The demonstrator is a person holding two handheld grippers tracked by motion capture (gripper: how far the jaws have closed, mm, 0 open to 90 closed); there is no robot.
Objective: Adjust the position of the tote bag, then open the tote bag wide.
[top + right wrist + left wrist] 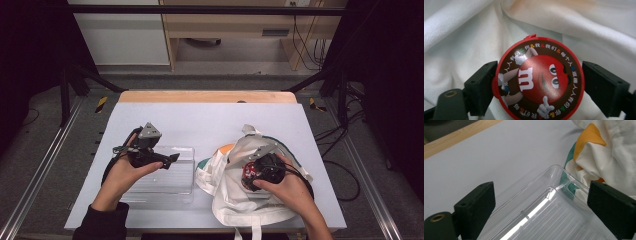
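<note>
The right hand-held gripper (537,87) straddles a round red candy tin (539,80) inside the white cloth bag (235,200), left jaw touching, right jaw just clear. The left hand-held gripper (541,207) gapes empty over the clear plastic tray (554,220) near the table's (200,115) front edge.

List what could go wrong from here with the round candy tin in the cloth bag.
The right gripper brackets the round tin, but its right jaw looks apart from the rim, so a lift now may drop it. The bag lies loosely folded around the tin and could snag. The clear tray sits against the bag and may be nudged.

Both grippers, left gripper (172,159) and right gripper (248,176), carry blocky black jaws with small screw holes, trailing black cables; a dark sleeve (100,224) covers the left forearm.
</note>
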